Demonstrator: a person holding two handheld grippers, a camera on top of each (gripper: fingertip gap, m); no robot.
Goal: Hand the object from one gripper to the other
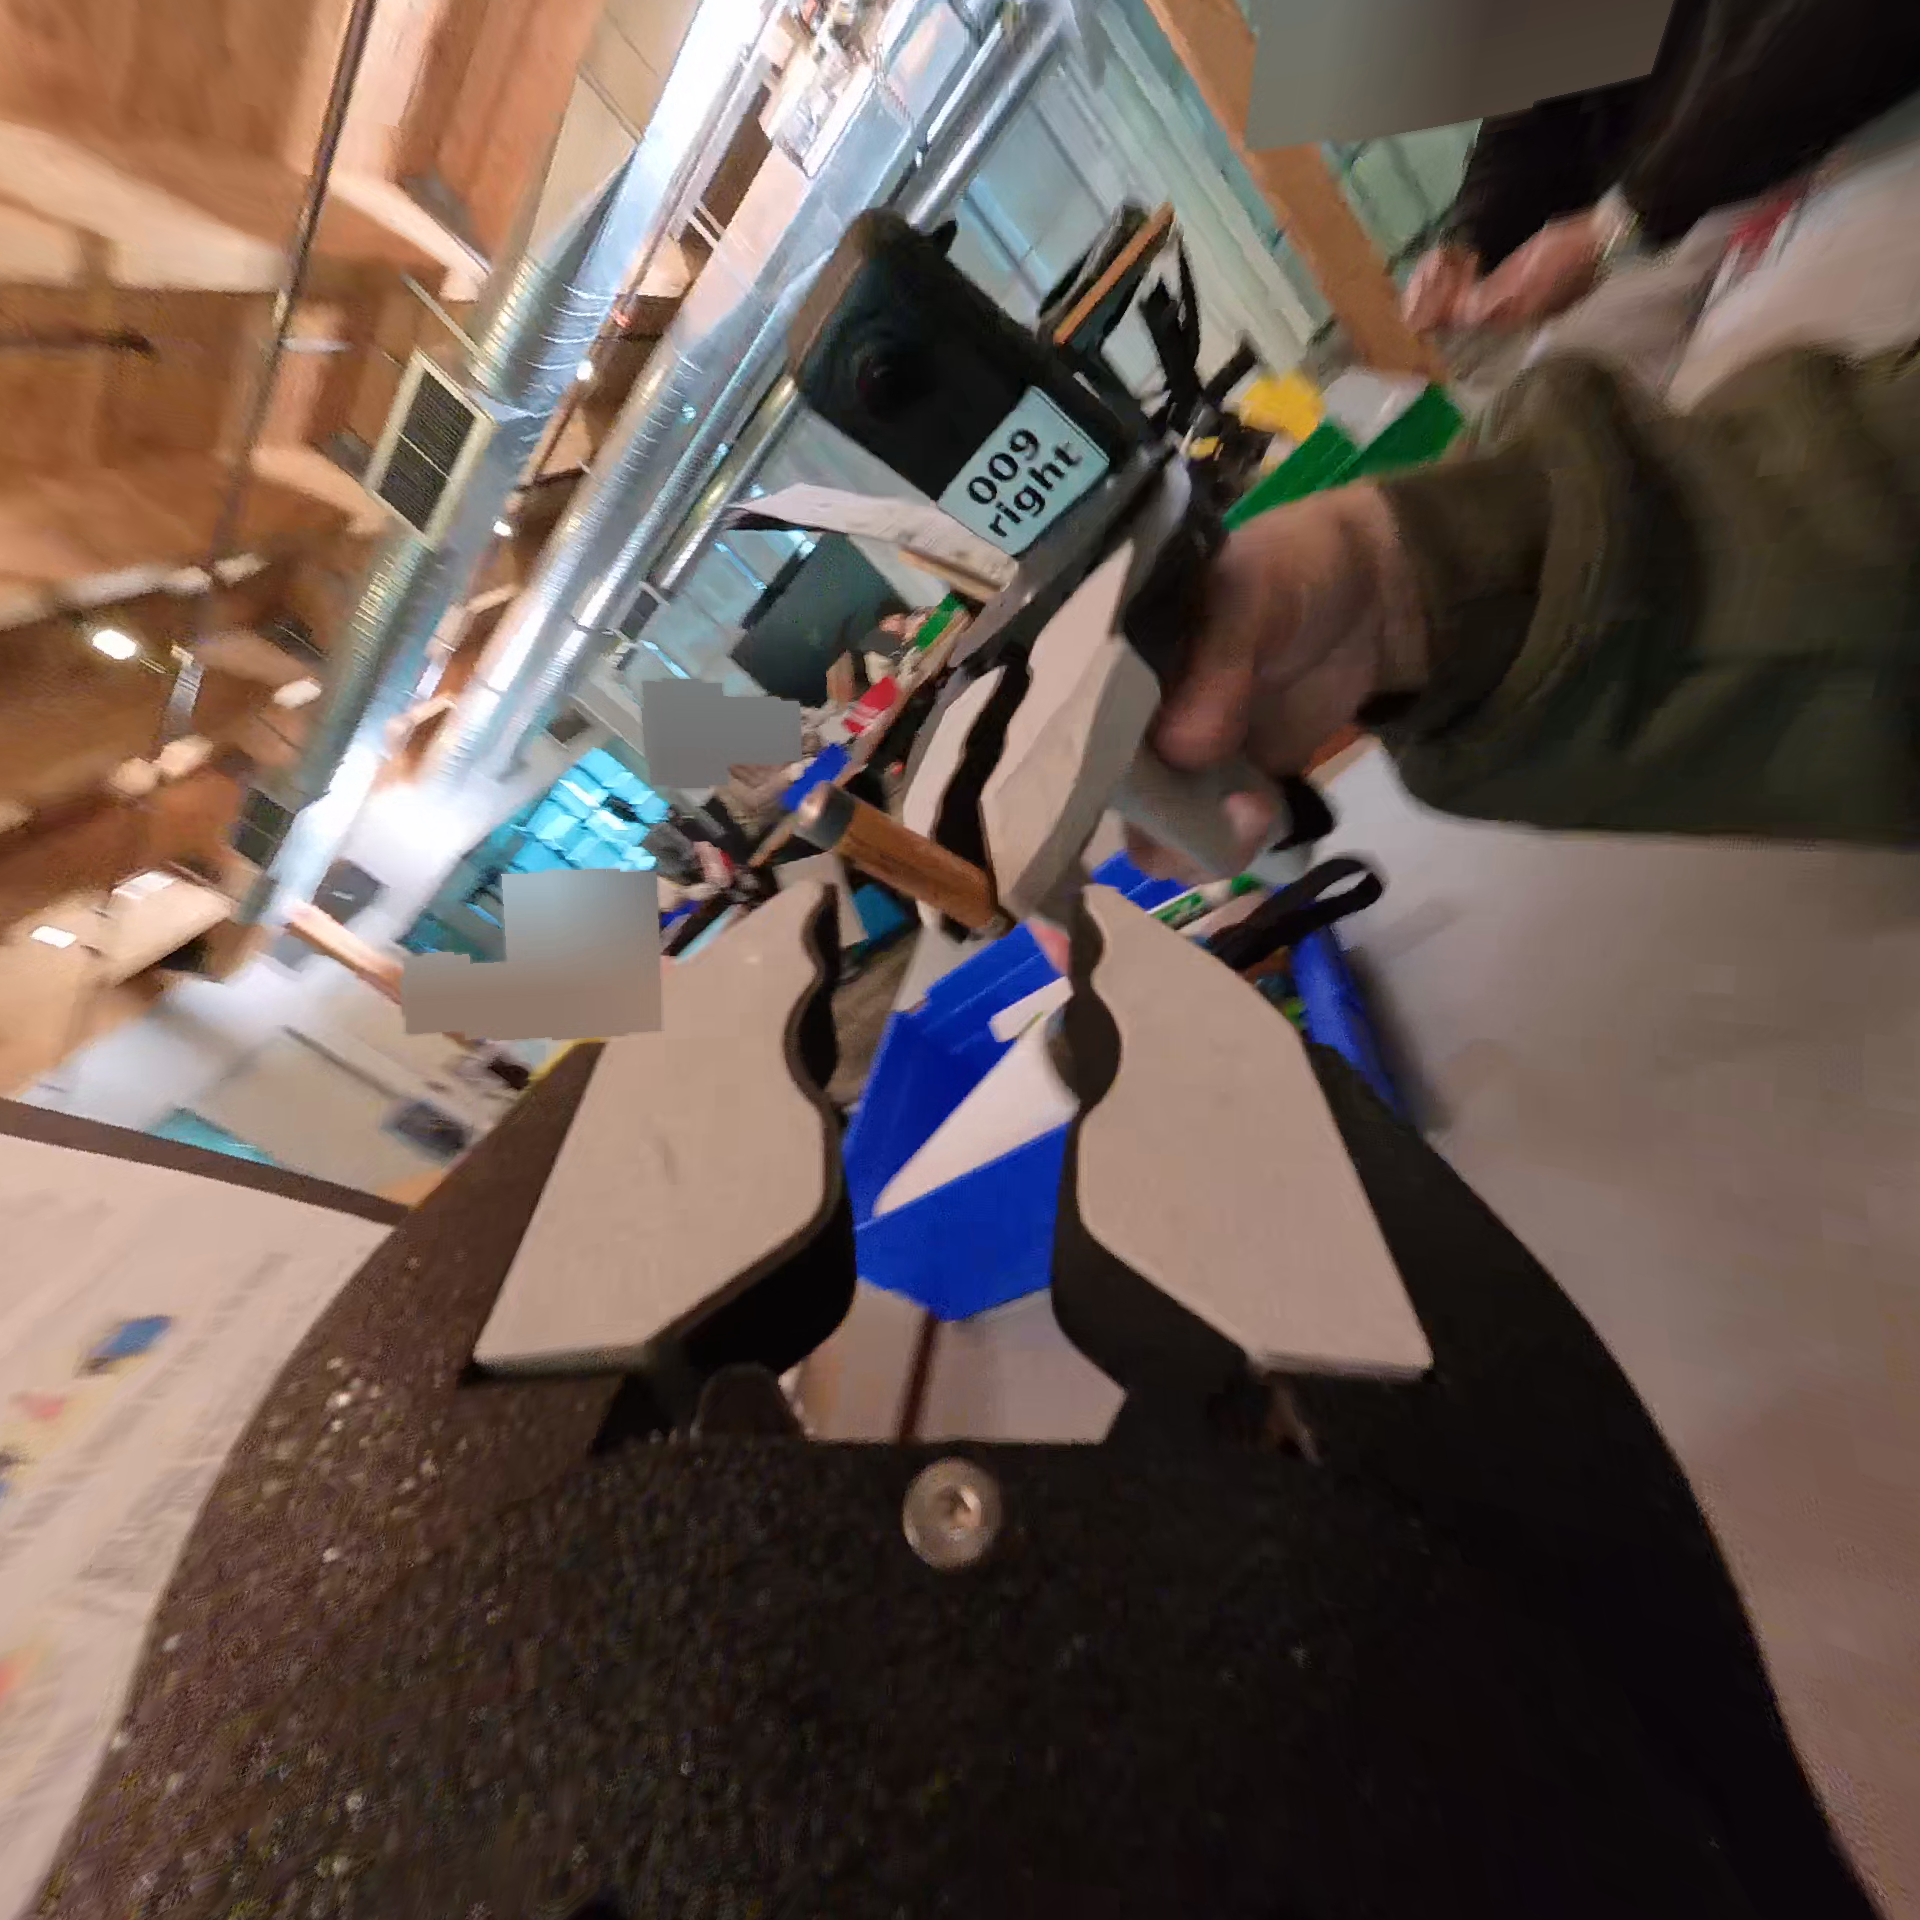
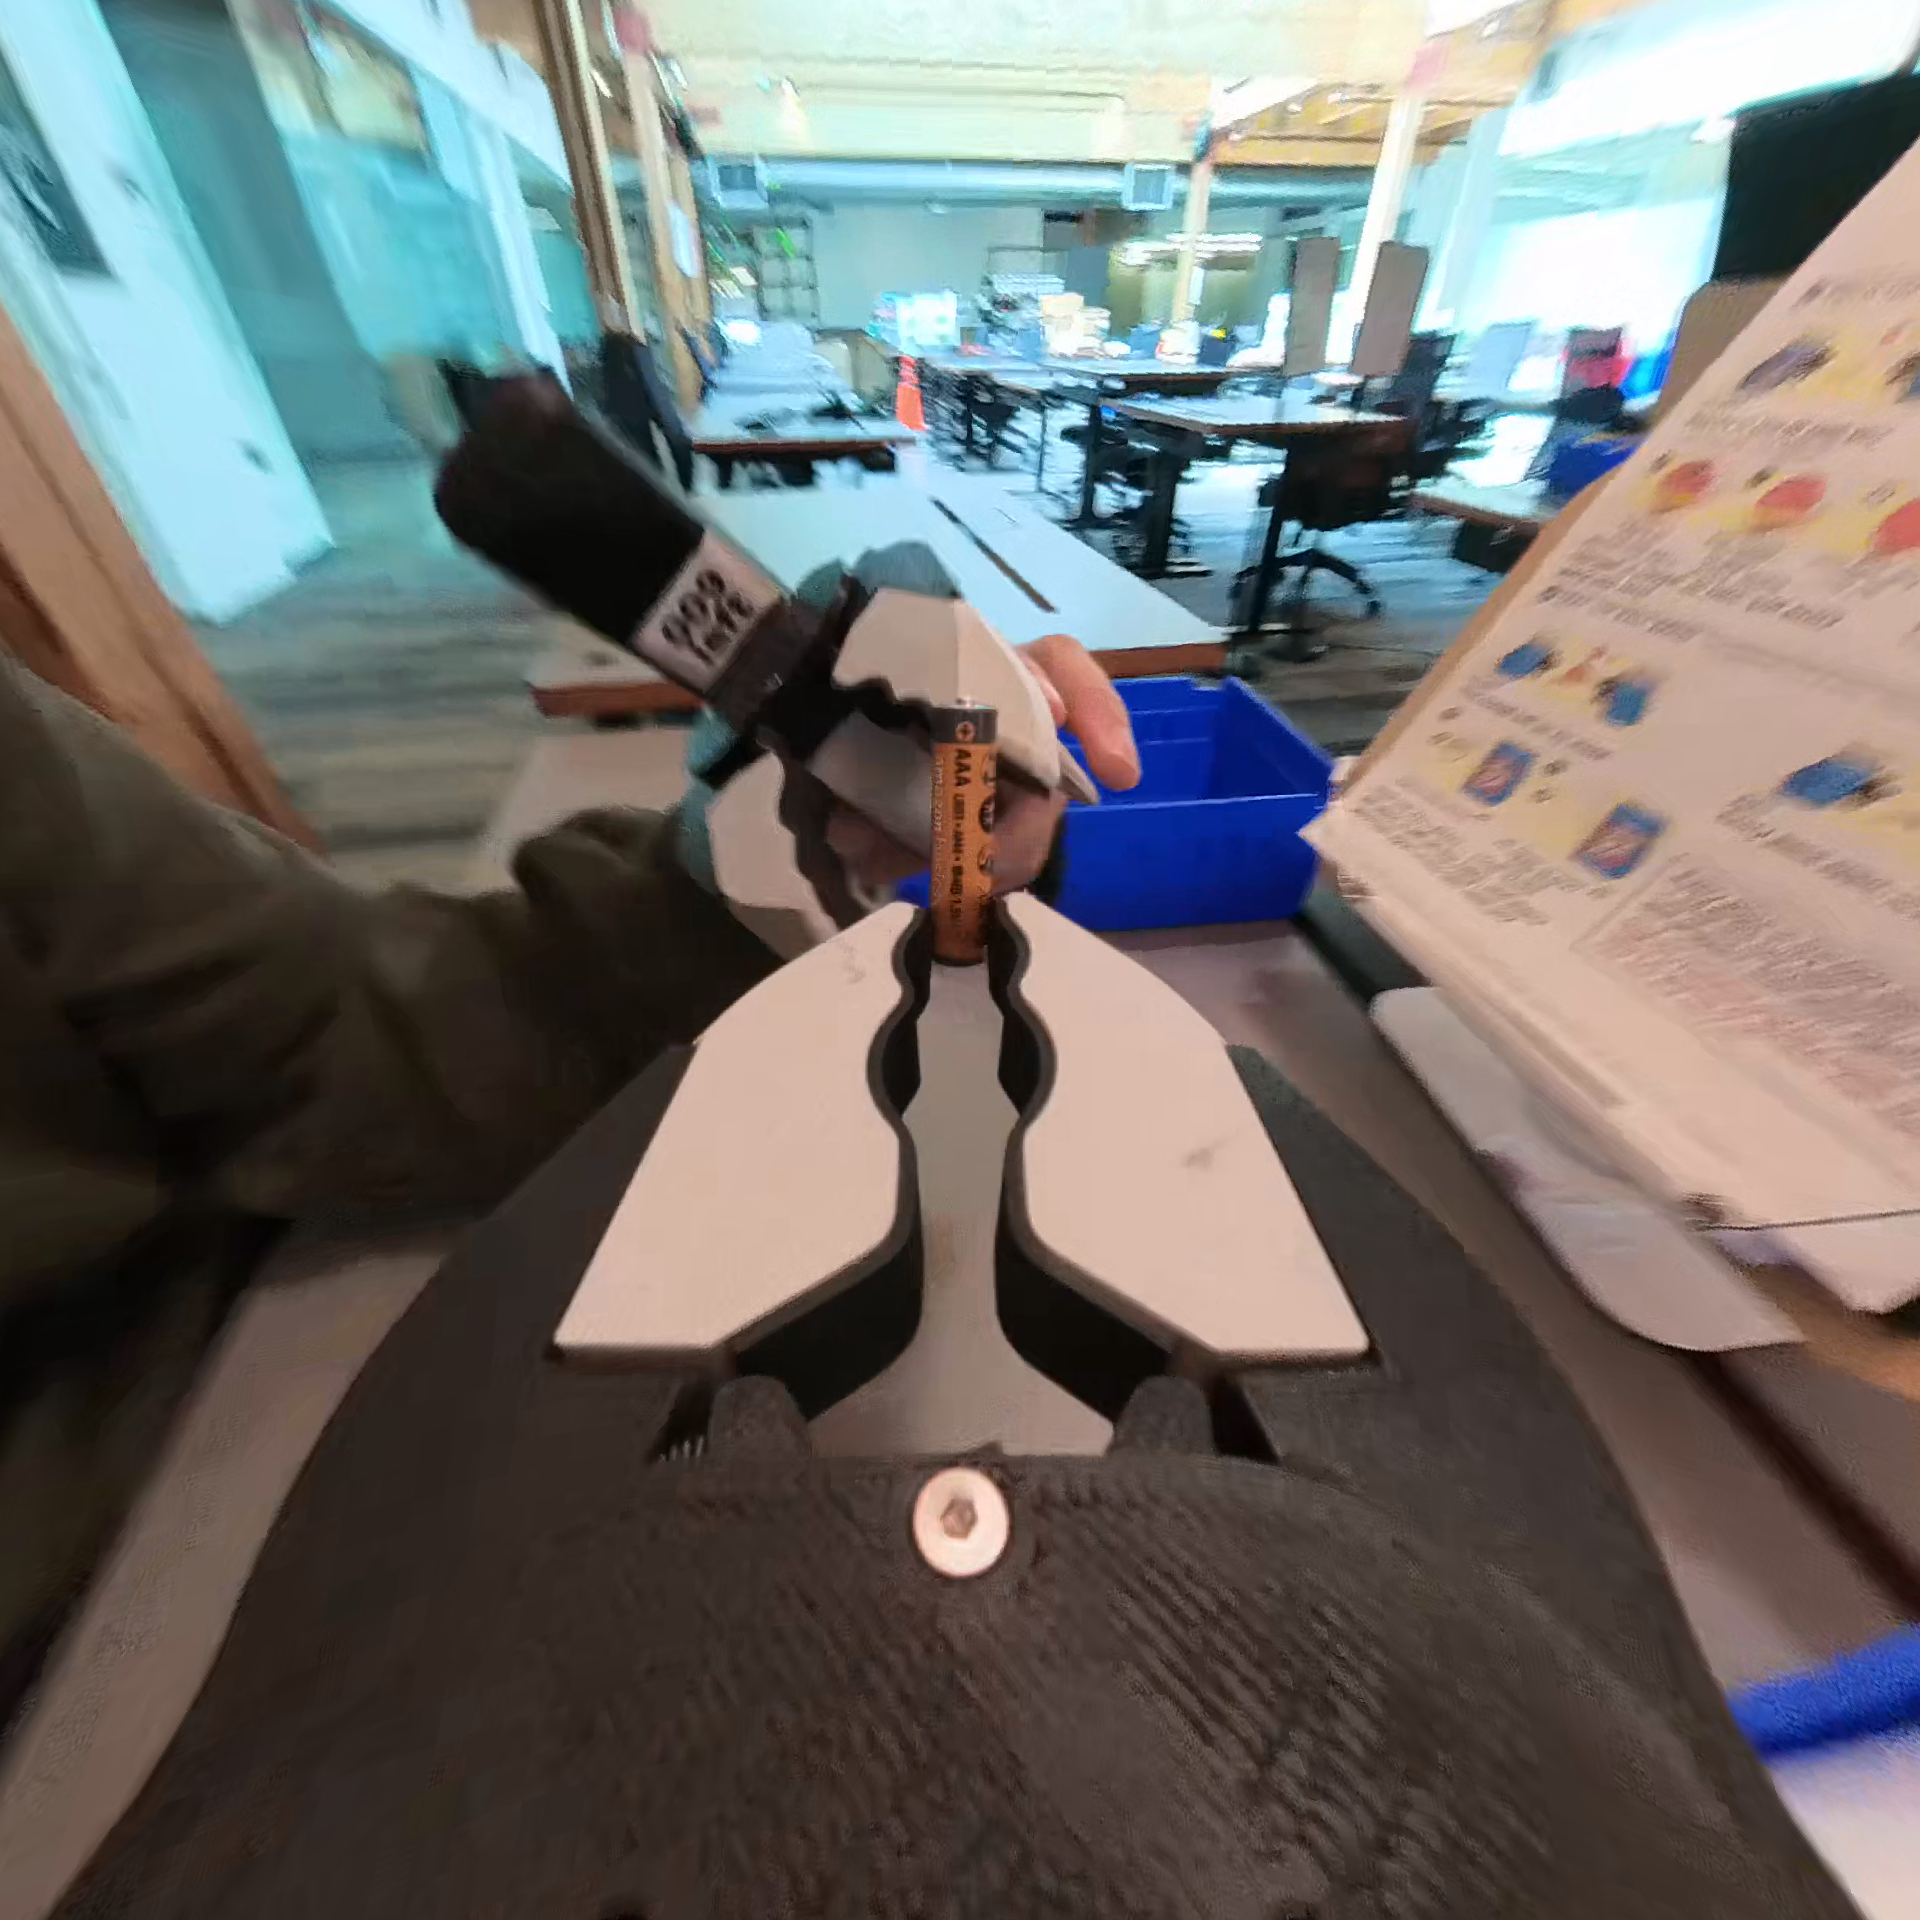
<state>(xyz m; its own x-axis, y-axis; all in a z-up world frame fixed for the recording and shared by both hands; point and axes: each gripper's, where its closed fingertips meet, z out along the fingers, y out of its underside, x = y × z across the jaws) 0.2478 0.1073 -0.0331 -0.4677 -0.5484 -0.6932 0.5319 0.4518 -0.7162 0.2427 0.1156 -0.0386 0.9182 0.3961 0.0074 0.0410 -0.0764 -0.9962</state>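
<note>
An orange and black battery (image 2: pixel 961 831) stands upright, pinched by its lower end in my right gripper (image 2: pixel 961 925), which is shut on it. My left gripper (image 2: pixel 951 847) shows beyond it in the right wrist view, its jaws open on either side of the battery's upper part. In the left wrist view my left gripper (image 1: pixel 956 914) is open and the battery (image 1: pixel 904 862) lies crosswise just past its fingertips, held at one end by the right gripper (image 1: pixel 977 925). I cannot tell whether the left fingers touch the battery.
A blue bin (image 2: pixel 1195 831) sits on the table behind the grippers and shows below them in the left wrist view (image 1: pixel 966 1226). A printed cardboard box (image 2: pixel 1662 831) stands close on the right. A person's hand (image 1: pixel 1278 644) and green sleeve hold the right gripper. The grippers are tip to tip, or close to it.
</note>
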